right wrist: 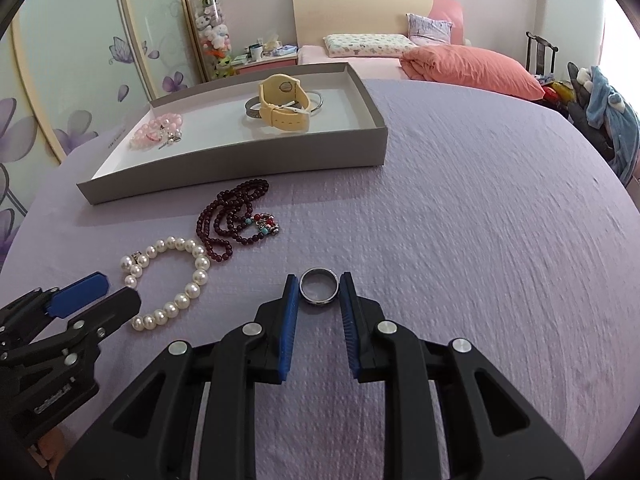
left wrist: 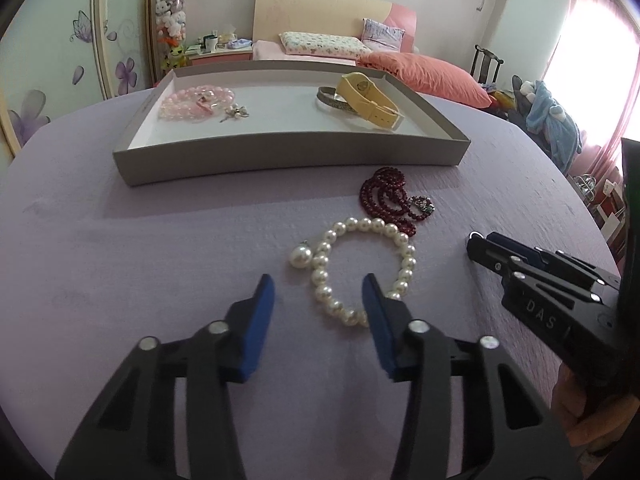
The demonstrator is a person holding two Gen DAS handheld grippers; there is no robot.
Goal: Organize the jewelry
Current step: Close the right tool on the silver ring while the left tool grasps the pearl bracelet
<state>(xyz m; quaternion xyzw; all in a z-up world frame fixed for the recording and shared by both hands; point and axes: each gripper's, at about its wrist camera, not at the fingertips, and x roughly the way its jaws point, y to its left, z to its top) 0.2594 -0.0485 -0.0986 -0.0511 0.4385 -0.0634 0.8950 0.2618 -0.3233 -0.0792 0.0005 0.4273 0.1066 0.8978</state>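
A white pearl bracelet [left wrist: 408,260] lies on the purple cloth, and my left gripper [left wrist: 318,284] stands open over its near side. One strand of pearls lies between the blue pads, untouched. The left gripper [right wrist: 120,290] shows by the pearl bracelet [right wrist: 200,276] in the right wrist view too. My right gripper [right wrist: 320,280] is shut on a silver ring [right wrist: 319,289] just above the cloth. Its tip, the right gripper [left wrist: 478,242], sits right of the pearls. A dark red bead strand [left wrist: 384,196] [right wrist: 232,216] lies in front of the grey tray [left wrist: 280,156] [right wrist: 240,176].
The tray holds a pink bead bracelet [left wrist: 196,100], a small silver charm [left wrist: 234,114], a yellow watch [left wrist: 368,100] [right wrist: 284,104] and a silver bangle [left wrist: 332,100]. Purple cloth [right wrist: 480,240] stretches to the right. A bed, a chair and a wardrobe stand beyond the table.
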